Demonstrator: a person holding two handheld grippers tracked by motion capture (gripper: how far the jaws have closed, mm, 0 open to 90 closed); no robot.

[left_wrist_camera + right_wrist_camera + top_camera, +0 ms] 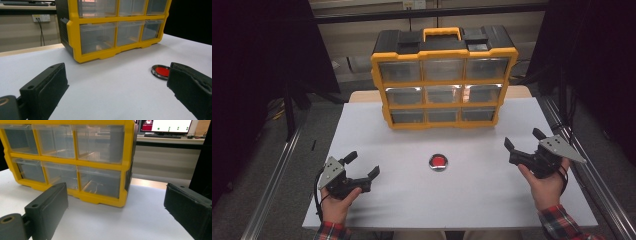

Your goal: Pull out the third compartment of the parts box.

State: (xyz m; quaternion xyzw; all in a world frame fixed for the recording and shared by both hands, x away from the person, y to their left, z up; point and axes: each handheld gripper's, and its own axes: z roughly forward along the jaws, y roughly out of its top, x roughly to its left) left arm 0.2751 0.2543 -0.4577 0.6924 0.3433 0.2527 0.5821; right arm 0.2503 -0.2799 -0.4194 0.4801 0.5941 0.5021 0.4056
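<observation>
Yellow and black plastic is framing the drawer organizer [443, 77], which is standing upright at twelve o'clock on the white table [402, 200], its nine clear drawers all closed and facing you, presumably so either hand can pull one. A small red disc with a silvery rim [438, 162] is lying flat at the table's centre, apart from everything. You are holding the left gripper [362, 166] at seven o'clock with its jaws spread wide and nothing between them, angled toward the disc. You are keeping the right gripper [522, 141] at three o'clock, equally wide open and empty, pointed at the organizer.
</observation>
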